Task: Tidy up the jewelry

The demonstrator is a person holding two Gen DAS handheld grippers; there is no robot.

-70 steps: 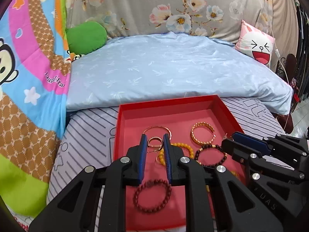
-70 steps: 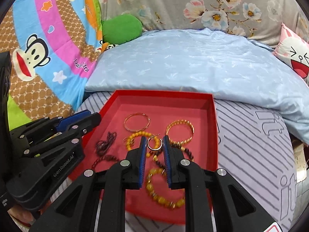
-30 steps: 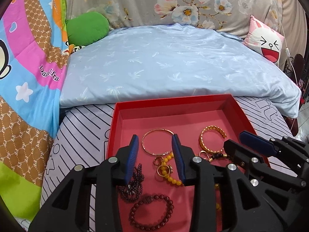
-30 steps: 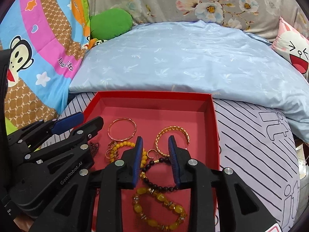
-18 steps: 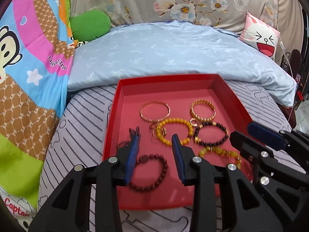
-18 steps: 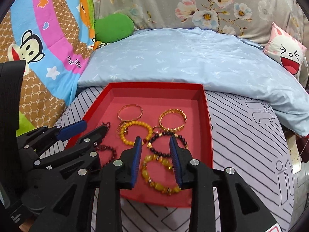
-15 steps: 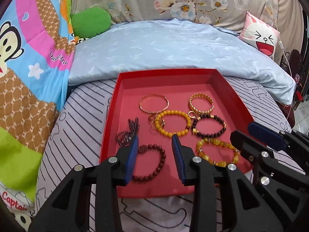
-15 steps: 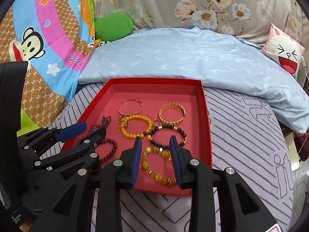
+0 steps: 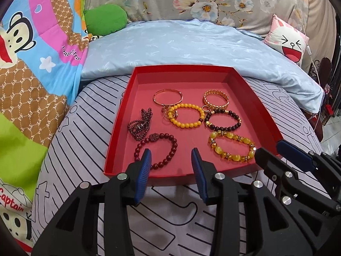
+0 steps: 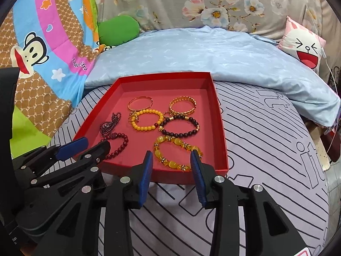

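A red tray (image 9: 119,119) (image 10: 221,132) lies on the striped grey bedsheet and holds several bracelets: a thin gold bangle (image 9: 168,97), a gold chain bangle (image 9: 215,101), a yellow bead bracelet (image 9: 187,115), a dark bead bracelet (image 9: 222,122), an amber bracelet (image 9: 232,149), a red bead bracelet (image 9: 156,150), a dark beaded strand (image 9: 139,123) and small gold rings (image 9: 170,113). My left gripper (image 9: 171,154) is open and empty at the tray's near edge. My right gripper (image 10: 171,155) is open and empty over the amber bracelet (image 10: 178,152).
A light blue quilt (image 9: 191,49) lies behind the tray. A cartoon monkey blanket (image 9: 32,53) is on the left, with a green cushion (image 9: 104,19) and a pink face pillow (image 9: 289,40) at the back. The bed drops off at the right (image 10: 328,145).
Both grippers opened, letting go of small gold rings into the tray. Both then drew back toward me, from over the tray's middle to its near edge.
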